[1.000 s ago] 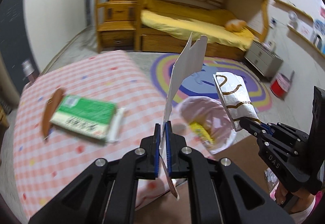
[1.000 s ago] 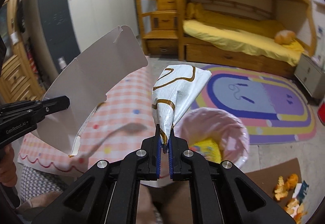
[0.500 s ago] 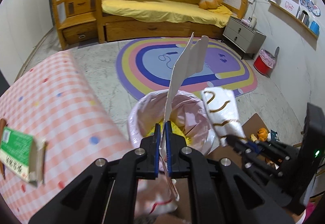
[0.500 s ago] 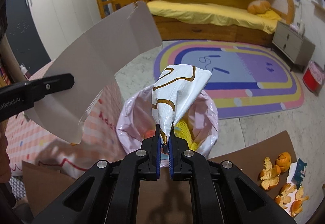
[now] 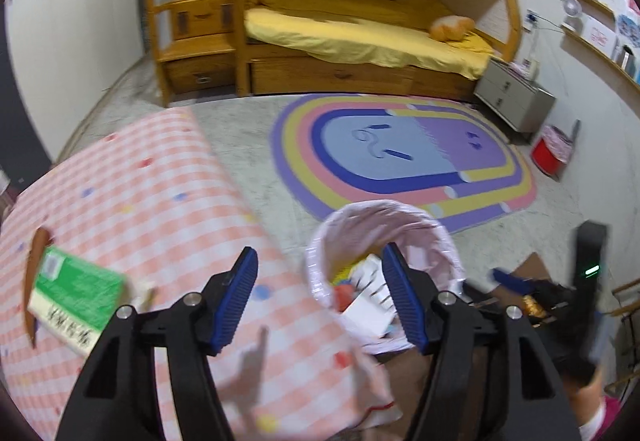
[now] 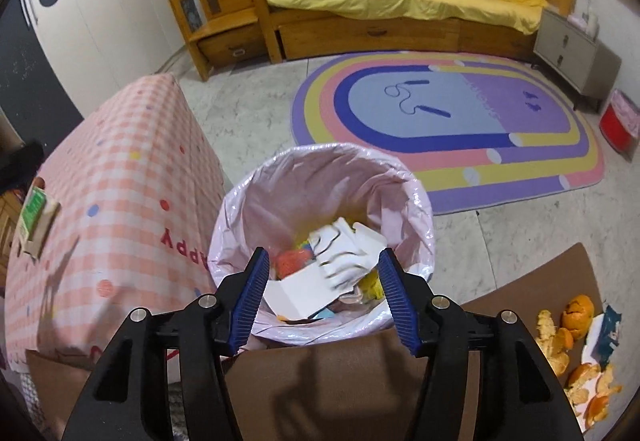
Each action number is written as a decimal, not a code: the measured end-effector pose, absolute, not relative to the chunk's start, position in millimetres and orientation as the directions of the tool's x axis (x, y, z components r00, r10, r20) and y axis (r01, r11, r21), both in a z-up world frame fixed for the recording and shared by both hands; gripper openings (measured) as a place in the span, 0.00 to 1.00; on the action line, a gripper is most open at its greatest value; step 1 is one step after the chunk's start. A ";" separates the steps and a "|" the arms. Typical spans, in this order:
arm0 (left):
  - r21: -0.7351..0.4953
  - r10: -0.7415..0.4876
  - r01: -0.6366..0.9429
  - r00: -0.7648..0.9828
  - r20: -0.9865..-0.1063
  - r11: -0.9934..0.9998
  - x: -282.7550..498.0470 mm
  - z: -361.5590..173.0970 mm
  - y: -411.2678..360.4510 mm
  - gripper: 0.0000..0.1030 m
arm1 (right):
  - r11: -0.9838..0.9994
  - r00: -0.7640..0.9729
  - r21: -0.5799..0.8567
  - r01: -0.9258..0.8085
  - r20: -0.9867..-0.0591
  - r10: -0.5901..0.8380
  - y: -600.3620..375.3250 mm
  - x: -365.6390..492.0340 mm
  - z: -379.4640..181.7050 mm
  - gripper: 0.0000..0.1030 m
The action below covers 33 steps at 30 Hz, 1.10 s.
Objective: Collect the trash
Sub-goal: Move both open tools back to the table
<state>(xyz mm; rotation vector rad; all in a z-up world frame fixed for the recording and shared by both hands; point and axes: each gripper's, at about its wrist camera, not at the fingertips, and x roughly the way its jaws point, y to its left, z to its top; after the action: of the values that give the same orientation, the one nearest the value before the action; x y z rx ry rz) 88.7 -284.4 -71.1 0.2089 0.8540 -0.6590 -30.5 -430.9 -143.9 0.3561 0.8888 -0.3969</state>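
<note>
A trash bin with a pink liner (image 6: pixel 320 169) stands on the floor beside the table; it also shows in the left wrist view (image 5: pixel 400 217). Inside lie a white wrapper with brown lines (image 6: pixel 344 257), a white card (image 6: pixel 304 289) and other trash. My right gripper (image 6: pixel 320 281) is open and empty just above the bin's near rim. My left gripper (image 5: pixel 318 289) is open and empty over the table edge and the bin. A green box (image 5: pixel 72 293) and a brown strip (image 5: pixel 34 265) lie on the pink checked tablecloth (image 5: pixel 160 193).
Orange peels (image 6: pixel 576 345) and a dark wrapper (image 6: pixel 608 329) lie on brown cardboard (image 6: pixel 532 281) at the right. A rainbow rug (image 6: pixel 448 117), a wooden bunk bed (image 6: pixel 380 1), a grey nightstand (image 6: pixel 572 45) and a red bin (image 6: pixel 616 121) stand beyond.
Both grippers opened. The white card left my left gripper and the white wrapper left my right gripper; both now lie in the bin. The left view swung back toward the table.
</note>
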 end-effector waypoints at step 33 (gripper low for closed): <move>0.019 -0.071 0.130 0.650 -0.756 0.991 109.7 -83.1 16.4 0.72 | 0.976 0.649 0.073 -0.205 -0.736 0.192 -165.6 86.8 -71.3 0.80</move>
<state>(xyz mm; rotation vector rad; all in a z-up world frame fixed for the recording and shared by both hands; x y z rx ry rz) 109.7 16.4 -83.1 0.0731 0.8555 -0.1140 86.8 -165.6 -71.3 -0.0176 0.8347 0.2256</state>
